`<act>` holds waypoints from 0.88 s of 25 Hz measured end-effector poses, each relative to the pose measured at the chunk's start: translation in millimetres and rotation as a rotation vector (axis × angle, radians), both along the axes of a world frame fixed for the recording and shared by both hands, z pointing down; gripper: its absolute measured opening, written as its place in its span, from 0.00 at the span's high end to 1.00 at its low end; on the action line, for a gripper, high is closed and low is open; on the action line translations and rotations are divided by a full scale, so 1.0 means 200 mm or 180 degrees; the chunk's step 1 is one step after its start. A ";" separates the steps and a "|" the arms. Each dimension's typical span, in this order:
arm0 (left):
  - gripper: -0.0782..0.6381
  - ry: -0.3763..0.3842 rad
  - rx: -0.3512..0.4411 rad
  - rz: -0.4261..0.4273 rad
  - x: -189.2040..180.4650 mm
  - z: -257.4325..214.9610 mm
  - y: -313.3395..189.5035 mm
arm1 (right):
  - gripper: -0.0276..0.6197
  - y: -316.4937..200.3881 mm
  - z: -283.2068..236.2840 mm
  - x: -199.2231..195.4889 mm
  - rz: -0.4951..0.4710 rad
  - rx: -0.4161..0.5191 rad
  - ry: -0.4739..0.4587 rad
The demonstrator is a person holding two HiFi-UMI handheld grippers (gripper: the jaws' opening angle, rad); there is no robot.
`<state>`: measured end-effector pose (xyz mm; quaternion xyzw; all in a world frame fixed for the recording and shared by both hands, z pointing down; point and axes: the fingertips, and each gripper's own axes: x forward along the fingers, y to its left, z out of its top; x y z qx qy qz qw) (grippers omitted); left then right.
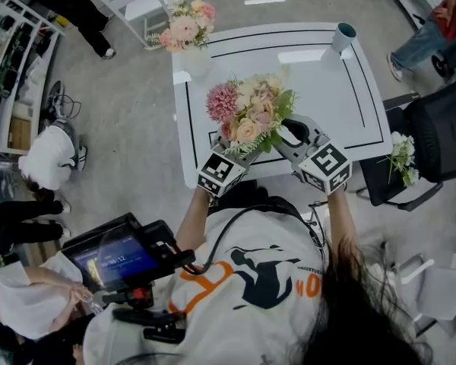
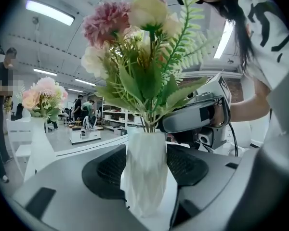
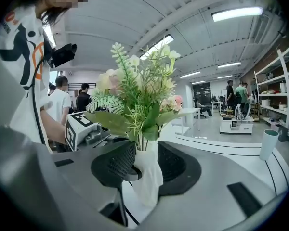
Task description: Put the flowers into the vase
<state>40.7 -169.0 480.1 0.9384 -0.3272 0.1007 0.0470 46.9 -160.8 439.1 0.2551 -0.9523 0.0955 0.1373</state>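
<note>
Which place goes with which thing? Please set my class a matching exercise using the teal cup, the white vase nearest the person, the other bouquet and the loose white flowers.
Things
1. teal cup
2. white vase
3. second bouquet
4. loose white flowers

Places
A. on the black chair beside the table
B. far left corner of the table
C. held in the left claw
D. far right corner of the table

Pairs: 1-D, 2-C, 3-B, 4-A
</note>
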 end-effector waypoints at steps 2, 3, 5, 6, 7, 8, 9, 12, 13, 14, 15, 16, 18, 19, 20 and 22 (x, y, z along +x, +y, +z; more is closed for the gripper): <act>0.51 -0.0002 0.0010 0.0004 0.00 0.00 0.00 | 0.74 0.00 0.00 0.01 0.0030 -0.0071 -0.0008; 0.51 0.0002 0.0009 0.0003 0.00 0.00 0.00 | 0.74 0.00 0.01 0.01 0.0042 -0.0094 -0.0001; 0.51 0.0004 0.0007 0.0002 0.00 0.00 0.00 | 0.74 0.00 0.02 0.02 0.0052 -0.0114 0.0035; 0.51 0.0005 0.0004 0.0001 0.00 0.00 0.00 | 0.74 0.01 0.03 0.02 0.0059 -0.0132 0.0050; 0.51 0.0011 -0.0001 -0.0001 0.00 0.00 0.00 | 0.74 0.01 0.03 0.03 0.0070 -0.0158 0.0061; 0.51 0.0018 -0.0006 -0.0005 0.00 0.00 0.00 | 0.74 0.01 0.03 0.03 0.0086 -0.0182 0.0071; 0.51 0.0024 -0.0009 -0.0012 0.00 0.00 -0.01 | 0.74 0.01 0.03 0.03 0.0103 -0.0197 0.0084; 0.51 0.0031 -0.0007 -0.0021 -0.01 0.00 -0.01 | 0.74 0.00 0.04 0.07 0.0181 -0.0210 0.0090; 0.51 0.0027 -0.0002 -0.0015 -0.01 0.00 -0.01 | 0.74 0.00 0.04 0.08 0.0213 -0.0227 0.0063; 0.51 0.0018 0.0005 -0.0009 -0.01 0.00 -0.01 | 0.74 0.00 0.04 0.09 0.0242 -0.0250 0.0026; 0.51 0.0008 0.0011 -0.0006 0.00 0.00 -0.01 | 0.74 0.00 0.05 0.10 0.0265 -0.0275 -0.0009; 0.51 0.0001 0.0015 -0.0007 0.00 0.00 -0.01 | 0.74 0.00 0.05 0.11 0.0280 -0.0295 -0.0033; 0.51 -0.0010 0.0018 -0.0010 0.00 0.00 0.00 | 0.74 0.00 0.06 0.11 0.0289 -0.0312 -0.0040; 0.51 -0.0020 0.0019 -0.0008 0.00 0.00 0.00 | 0.74 0.01 0.07 0.11 0.0292 -0.0313 -0.0038; 0.51 -0.0036 0.0021 -0.0007 0.00 0.00 0.00 | 0.74 0.01 0.07 0.10 0.0296 -0.0313 -0.0042; 0.51 -0.0091 0.0042 -0.0008 0.00 -0.01 0.00 | 0.74 0.01 0.06 0.10 0.0306 -0.0322 -0.0074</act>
